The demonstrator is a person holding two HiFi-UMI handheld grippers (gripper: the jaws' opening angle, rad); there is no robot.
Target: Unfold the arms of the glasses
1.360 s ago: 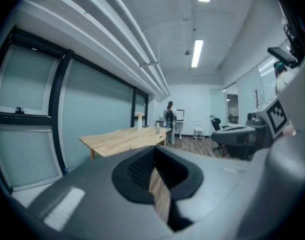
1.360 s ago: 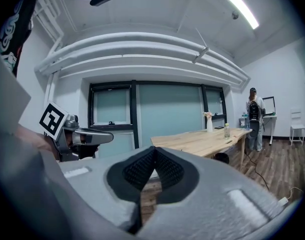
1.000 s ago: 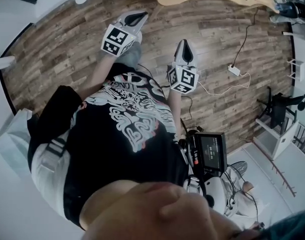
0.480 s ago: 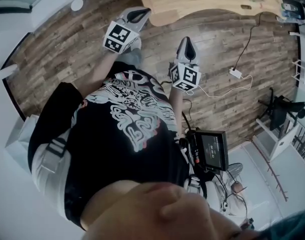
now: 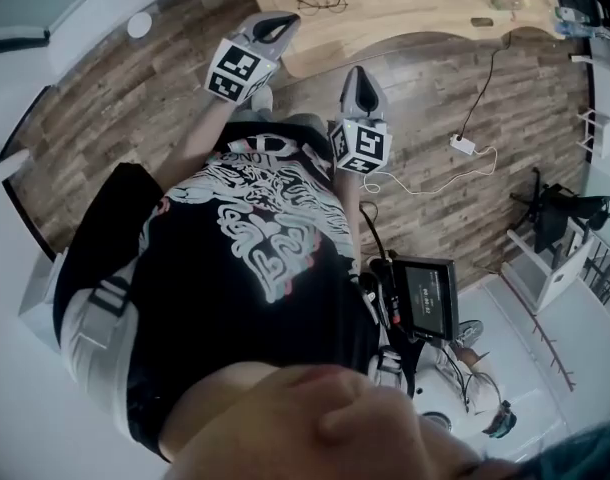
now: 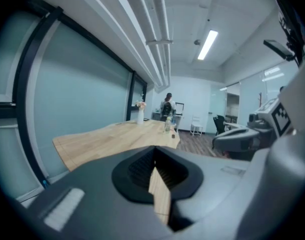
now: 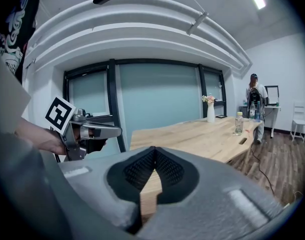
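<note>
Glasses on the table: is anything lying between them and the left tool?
No. In the head view only bare wooden table separates the glasses from the left tool.

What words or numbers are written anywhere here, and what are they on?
Nothing reads clearly.
On the black shirt: white letters by the collar, too warped to read.
On the small screen: text too small to read.
Cubes on the left gripper and right gripper: square markers only, no words.
</note>
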